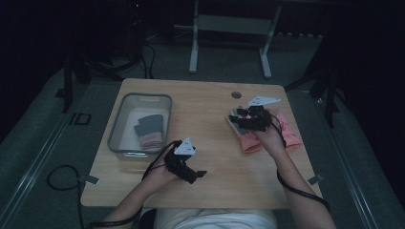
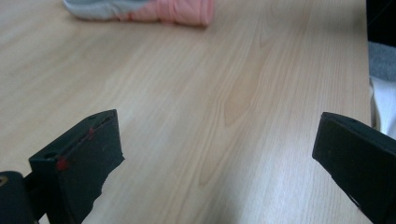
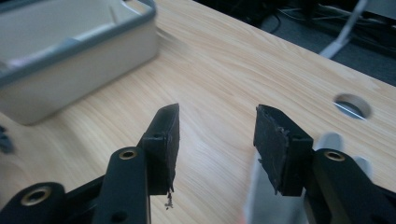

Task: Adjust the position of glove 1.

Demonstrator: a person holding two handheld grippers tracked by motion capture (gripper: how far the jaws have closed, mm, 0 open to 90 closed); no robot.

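1. At the wooden table, I judge the sock sorting partly done: one folded grey-and-pink pair already lies in the grey bin at the far left.

2. Left to go, as far as I can see, are the pink socks on the right side of the table, with a second pink piece just beside them, further right.

3. My right gripper sits over the far end of those socks; its own view shows the jaws apart with nothing between them, bare wood and the table's cable hole ahead, and a blurred pale edge low in the frame.

4. My left gripper waits near the front edge, left of centre, jaws spread wide and empty; its view shows a pink-and-grey sock lying well off across the table.

5. My reading: the next grasp has not yet been made, so at least this pile must still be picked up and carried left to the bin.
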